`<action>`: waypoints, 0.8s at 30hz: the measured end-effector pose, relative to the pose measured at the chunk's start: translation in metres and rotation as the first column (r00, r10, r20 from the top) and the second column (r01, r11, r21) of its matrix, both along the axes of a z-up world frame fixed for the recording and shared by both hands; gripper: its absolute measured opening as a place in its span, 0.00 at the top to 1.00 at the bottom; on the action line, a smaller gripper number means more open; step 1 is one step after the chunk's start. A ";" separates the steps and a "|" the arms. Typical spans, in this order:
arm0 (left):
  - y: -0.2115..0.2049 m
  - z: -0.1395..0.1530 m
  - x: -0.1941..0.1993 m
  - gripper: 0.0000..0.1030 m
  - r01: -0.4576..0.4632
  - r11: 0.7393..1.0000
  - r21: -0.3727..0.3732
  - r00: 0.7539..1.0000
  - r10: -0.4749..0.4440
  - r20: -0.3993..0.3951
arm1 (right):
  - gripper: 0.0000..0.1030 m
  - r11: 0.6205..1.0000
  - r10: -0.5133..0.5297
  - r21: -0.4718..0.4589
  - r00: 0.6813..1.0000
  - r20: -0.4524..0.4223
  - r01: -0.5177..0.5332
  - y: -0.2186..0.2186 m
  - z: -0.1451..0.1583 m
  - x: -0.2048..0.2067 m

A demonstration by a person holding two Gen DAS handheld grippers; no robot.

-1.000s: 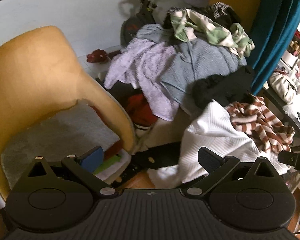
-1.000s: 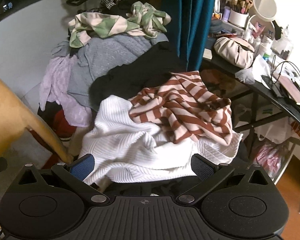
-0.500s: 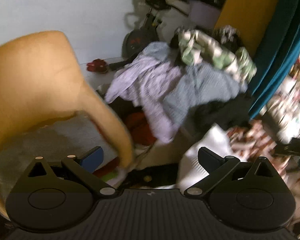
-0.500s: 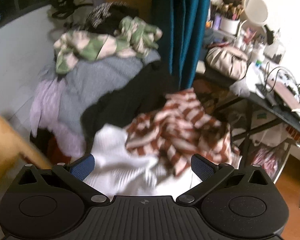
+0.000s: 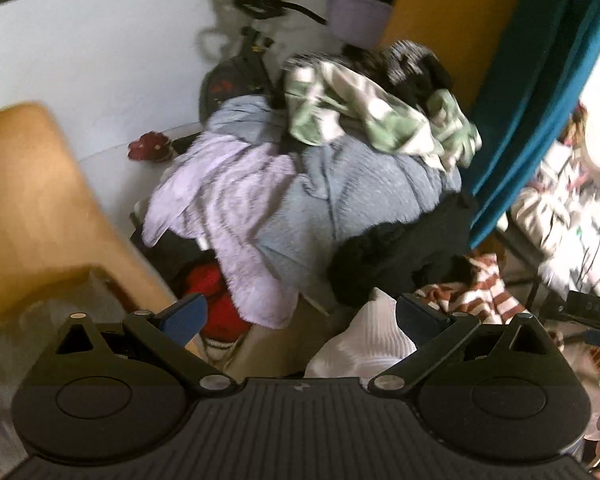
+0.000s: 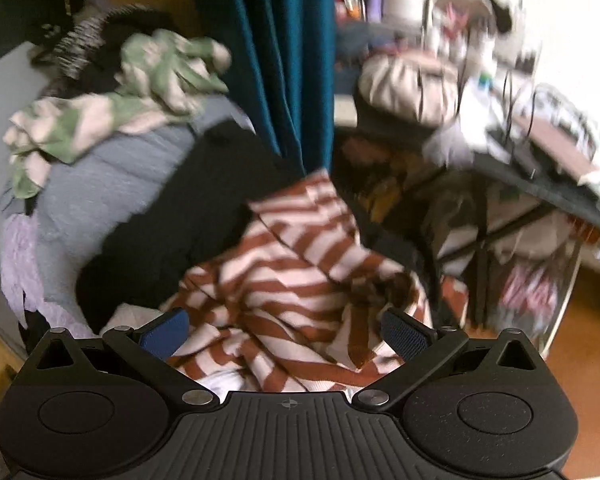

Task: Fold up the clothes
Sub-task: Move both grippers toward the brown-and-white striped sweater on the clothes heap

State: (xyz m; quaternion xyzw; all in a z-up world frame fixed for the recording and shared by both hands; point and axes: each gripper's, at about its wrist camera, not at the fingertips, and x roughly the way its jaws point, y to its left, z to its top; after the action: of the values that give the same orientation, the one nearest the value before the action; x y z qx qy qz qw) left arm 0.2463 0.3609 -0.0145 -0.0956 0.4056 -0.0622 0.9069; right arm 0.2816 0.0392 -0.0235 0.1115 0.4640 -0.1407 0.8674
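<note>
Two tools spread wide and empty, right tool (image 6: 284,336) over striped top (image 6: 292,280), left tool (image 5: 300,316) facing clothes pile (image 5: 320,192)

Take the clothes pile (image 5: 340,200) as your landmark. On its top lies a patterned garment (image 5: 372,116), with a knit sweater (image 5: 364,200) under it and a fuzzy throw (image 5: 236,208) draped down the pile's left side. At the pile's front right a striped top (image 6: 292,280) lies on a ribbed garment (image 5: 364,344), just before a dark garment (image 5: 404,256). A chair (image 5: 40,208) stands left of the pile, a curtain (image 6: 276,60) hangs at its right rear, and beyond the curtain a cluttered counter (image 6: 548,192) stands to the right. Your left gripper (image 5: 300,316) faces the pile's front; your right gripper (image 6: 284,332) is over the striped top.
</note>
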 end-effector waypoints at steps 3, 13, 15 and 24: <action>-0.021 0.001 0.020 0.01 0.011 0.999 0.032 1.000 -0.011 0.000 | 0.01 0.999 0.004 0.041 1.000 -0.027 -0.003 -0.018 -0.011 0.012; -0.054 0.000 0.070 0.01 0.006 0.998 0.059 1.000 -0.004 -0.029 | 0.01 0.992 -0.038 0.117 0.999 0.005 0.037 -0.070 -0.015 0.048; -0.056 0.002 0.080 0.01 0.010 0.998 0.065 1.000 -0.008 -0.026 | 0.01 0.991 -0.063 0.123 0.998 0.025 0.060 -0.076 -0.009 0.053; -0.060 0.006 0.132 0.01 0.091 0.992 0.084 0.995 -0.093 0.021 | 0.01 0.989 -0.129 0.079 0.991 0.032 0.126 -0.071 -0.006 0.069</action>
State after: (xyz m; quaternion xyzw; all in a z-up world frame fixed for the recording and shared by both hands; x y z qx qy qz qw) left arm 0.3779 0.3011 -0.0083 -0.0382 0.4007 -0.0883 0.9111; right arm 0.3505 -0.0317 -0.0292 0.1768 0.4450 -0.1757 0.8601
